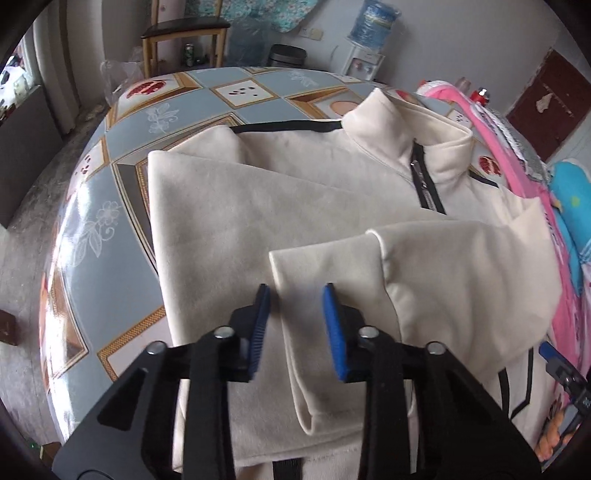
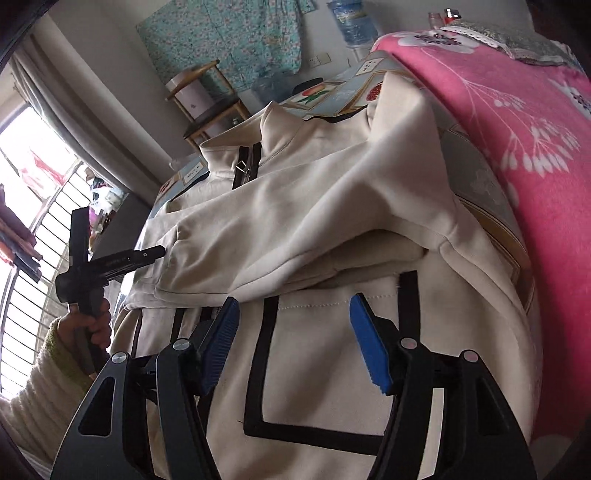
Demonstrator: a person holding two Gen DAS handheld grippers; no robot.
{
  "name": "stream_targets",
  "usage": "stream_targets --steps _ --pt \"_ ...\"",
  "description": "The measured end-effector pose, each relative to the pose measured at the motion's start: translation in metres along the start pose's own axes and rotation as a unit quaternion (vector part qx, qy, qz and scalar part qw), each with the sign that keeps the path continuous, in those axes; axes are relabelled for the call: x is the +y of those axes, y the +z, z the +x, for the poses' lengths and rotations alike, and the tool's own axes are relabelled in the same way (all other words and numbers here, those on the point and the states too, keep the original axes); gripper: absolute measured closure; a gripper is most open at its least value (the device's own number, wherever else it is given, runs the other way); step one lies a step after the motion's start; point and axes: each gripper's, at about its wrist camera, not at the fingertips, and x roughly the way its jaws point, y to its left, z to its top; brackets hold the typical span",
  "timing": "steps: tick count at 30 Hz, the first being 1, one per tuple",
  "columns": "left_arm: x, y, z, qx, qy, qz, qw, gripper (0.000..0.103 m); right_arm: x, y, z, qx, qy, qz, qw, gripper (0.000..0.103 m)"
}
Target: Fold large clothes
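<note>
1. Black angular two-finger left gripper (image 1: 297, 291): ribbed blue pads, silver pivot screws.
2. Matching black right gripper (image 2: 293, 306): same blue pads.
3. Hand (image 2: 90, 325) seen in fuzzy cream knitted sleeve (image 2: 48, 384), green-tinged cuff.

No readable text anywhere. Faint pale lettering runs along the black bar of the left gripper (image 2: 122, 260), at about 9 o'clock in the right wrist view, too small and blurred to make out. Water bottle (image 1: 373, 24) at 1 o'clock in the left wrist view carries a blue label, print not legible. Green can (image 1: 189, 54) at 11 o'clock, markings unreadable.
</note>
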Motion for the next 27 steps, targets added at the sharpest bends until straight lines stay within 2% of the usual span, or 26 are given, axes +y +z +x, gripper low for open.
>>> stream_targets --steps 2,3,5,7,10,13,16,19,21,24,27 --pt "0.000 0.001 0.001 -0.001 0.004 -0.002 1.0000 0.096 -0.003 0.000 -0.002 -0.006 -0.002 0.001 1.000 0.042" --pt "-0.001 0.001 0.000 -0.004 0.009 0.003 1.0000 0.098 -0.004 0.000 -0.003 -0.008 -0.003 0.001 1.000 0.042" --pt "-0.008 0.001 -0.005 -0.014 0.015 0.022 0.9995 0.100 -0.007 0.001 -0.005 -0.013 -0.004 0.001 1.000 0.042" --pt "-0.012 0.003 -0.023 -0.041 0.012 0.031 0.9986 0.100 -0.009 0.003 -0.008 -0.015 -0.008 0.002 1.000 0.042" --pt "-0.012 0.010 -0.055 -0.075 -0.006 0.022 0.9969 0.100 -0.011 0.005 -0.015 -0.023 -0.018 0.000 1.000 0.042" --pt "-0.003 0.014 -0.080 -0.099 0.004 0.015 0.9949 0.100 -0.012 0.006 -0.024 -0.031 -0.030 -0.005 0.999 0.042" --pt "0.018 0.013 -0.073 -0.076 0.015 -0.012 0.9969 0.100 -0.016 0.006 -0.026 -0.031 -0.040 -0.006 0.999 0.042" --pt "0.041 0.005 -0.043 -0.026 0.033 -0.041 0.9983 0.100 -0.021 0.011 -0.029 -0.023 -0.053 -0.002 0.998 0.042" --pt "0.048 -0.002 -0.033 -0.015 0.033 -0.044 0.9984 0.100 -0.024 0.022 -0.038 -0.025 -0.048 -0.001 0.999 0.042" --pt "0.047 -0.005 -0.030 -0.019 0.035 -0.037 0.9985 0.100 -0.030 0.056 -0.051 -0.030 -0.043 0.006 0.999 0.042" --pt "0.045 -0.006 -0.030 -0.022 0.039 -0.032 0.9985 0.100 -0.049 0.102 -0.039 -0.012 -0.028 0.031 0.999 0.042"
